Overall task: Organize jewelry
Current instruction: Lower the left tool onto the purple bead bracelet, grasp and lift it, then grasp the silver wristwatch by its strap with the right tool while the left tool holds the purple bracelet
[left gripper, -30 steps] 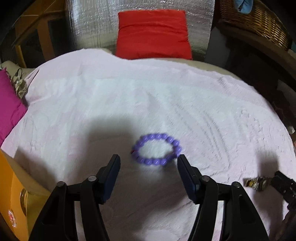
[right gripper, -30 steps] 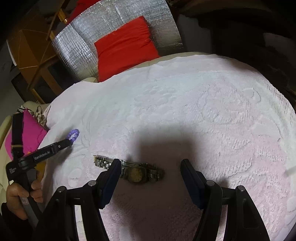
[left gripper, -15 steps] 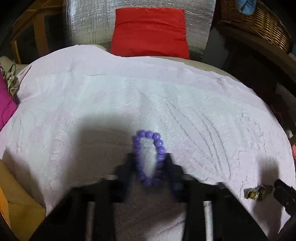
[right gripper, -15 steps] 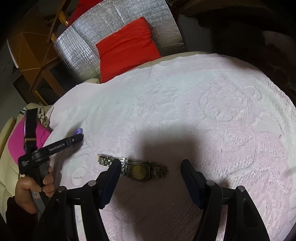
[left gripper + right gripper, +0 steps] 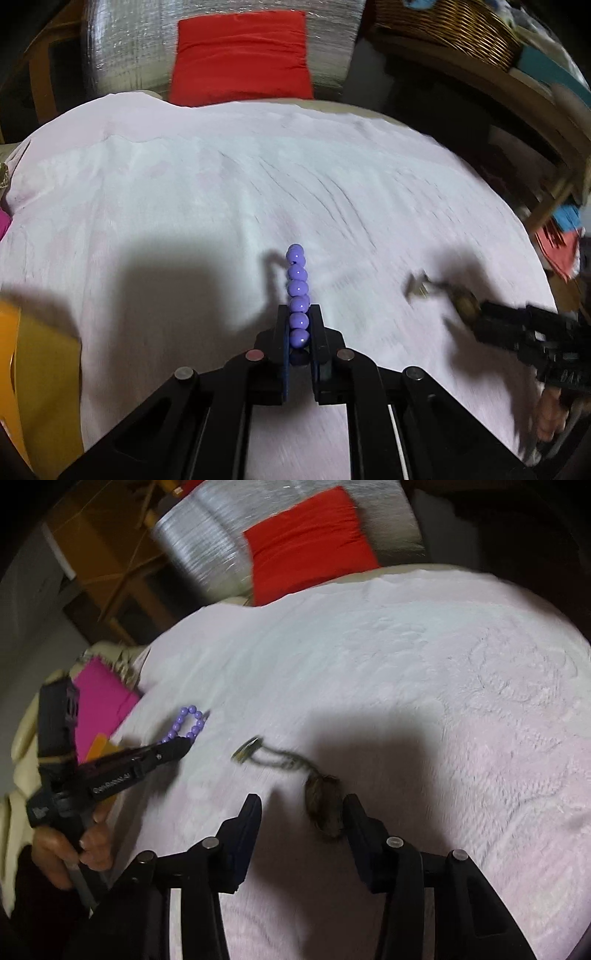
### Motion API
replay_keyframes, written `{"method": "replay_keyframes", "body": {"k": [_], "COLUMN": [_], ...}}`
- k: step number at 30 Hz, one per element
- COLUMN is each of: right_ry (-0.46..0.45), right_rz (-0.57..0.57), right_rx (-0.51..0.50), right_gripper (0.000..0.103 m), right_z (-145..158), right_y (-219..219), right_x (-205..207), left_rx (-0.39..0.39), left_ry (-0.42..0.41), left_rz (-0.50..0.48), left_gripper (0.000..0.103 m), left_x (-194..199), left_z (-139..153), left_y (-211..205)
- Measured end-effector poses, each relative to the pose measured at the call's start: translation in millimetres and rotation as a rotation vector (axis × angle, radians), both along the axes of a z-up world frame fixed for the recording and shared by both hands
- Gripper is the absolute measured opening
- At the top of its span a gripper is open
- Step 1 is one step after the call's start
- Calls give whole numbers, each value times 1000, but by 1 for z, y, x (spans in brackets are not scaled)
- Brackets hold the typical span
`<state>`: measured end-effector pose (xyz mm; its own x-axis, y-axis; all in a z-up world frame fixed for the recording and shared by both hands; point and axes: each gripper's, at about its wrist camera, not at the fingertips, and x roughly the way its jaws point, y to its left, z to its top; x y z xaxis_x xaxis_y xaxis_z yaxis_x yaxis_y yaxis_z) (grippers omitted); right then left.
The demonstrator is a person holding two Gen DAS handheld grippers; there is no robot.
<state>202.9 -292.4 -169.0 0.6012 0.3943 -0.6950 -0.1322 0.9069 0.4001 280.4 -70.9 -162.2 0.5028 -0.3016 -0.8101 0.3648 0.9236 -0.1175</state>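
My left gripper (image 5: pixel 299 314) is shut on a purple bead bracelet (image 5: pixel 297 288), squeezed flat between the fingers and held above the pale pink towel (image 5: pixel 184 192). It also shows in the right wrist view (image 5: pixel 188 725), in the left gripper (image 5: pixel 177 749). My right gripper (image 5: pixel 301 805) is open. A metal wristwatch (image 5: pixel 323 805) lies blurred between its fingers, its face against the right finger, its band (image 5: pixel 258 751) trailing up-left. Whether the watch is off the towel I cannot tell. The watch (image 5: pixel 443 291) and right gripper (image 5: pixel 480 321) show at the right of the left wrist view.
A red cushion (image 5: pixel 240 55) leans on a silver foil panel (image 5: pixel 122 48) behind the towel. A wicker basket (image 5: pixel 443 33) sits at the back right. A magenta cushion (image 5: pixel 99 705) and a yellow box (image 5: pixel 33 387) lie at the left.
My left gripper closed on the purple bracelet and lifted it. My right gripper moved in on the watch and narrowed; the watch shifted and its band swung.
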Motion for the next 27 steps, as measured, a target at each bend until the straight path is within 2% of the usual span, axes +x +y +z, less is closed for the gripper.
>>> {"method": "replay_keyframes", "body": {"k": [3, 5, 7, 9, 11, 15, 17, 18, 19, 21, 25, 27], "right_ry": [-5, -37, -67, -77, -65, -4, -1, -18, -20, -22, -28, -31], "right_rz": [29, -1, -51, -78, -83, -58, -47, -45, -44, -49, -53, -43], "right_rx": [14, -27, -71, -59, -63, -154, -192, -230, -240, -231, -244, -240], "right_gripper": [49, 50, 60, 60, 60, 60, 50, 42, 28, 15, 15, 15], "right_z": [9, 16, 21, 20, 15, -5, -11, -11, -11, -10, -7, -3], "right_y": [-3, -5, -7, -8, -3, 12, 17, 20, 21, 19, 19, 18], "right_x": [-10, -17, -17, -13, -6, 13, 14, 13, 13, 12, 6, -2], "left_rx": [11, 38, 35, 31, 37, 19, 16, 12, 4, -6, -28, -26], "left_ry": [40, 39, 35, 37, 46, 45, 51, 52, 56, 59, 63, 57], "left_rz": [-25, -42, -54, -55, -50, -51, -60, -64, -67, -68, -66, -62], "left_gripper": [10, 10, 10, 10, 10, 10, 11, 12, 13, 15, 15, 10], "left_x": [-26, -43, -54, -60, -59, -54, -51, -49, -48, -45, -44, -43], "left_z": [-5, -5, -3, -4, -7, -8, -9, -8, -8, -7, -8, -8], "left_y": [-4, -11, -14, -16, -17, -15, -15, -15, -15, -14, -10, -8]}}
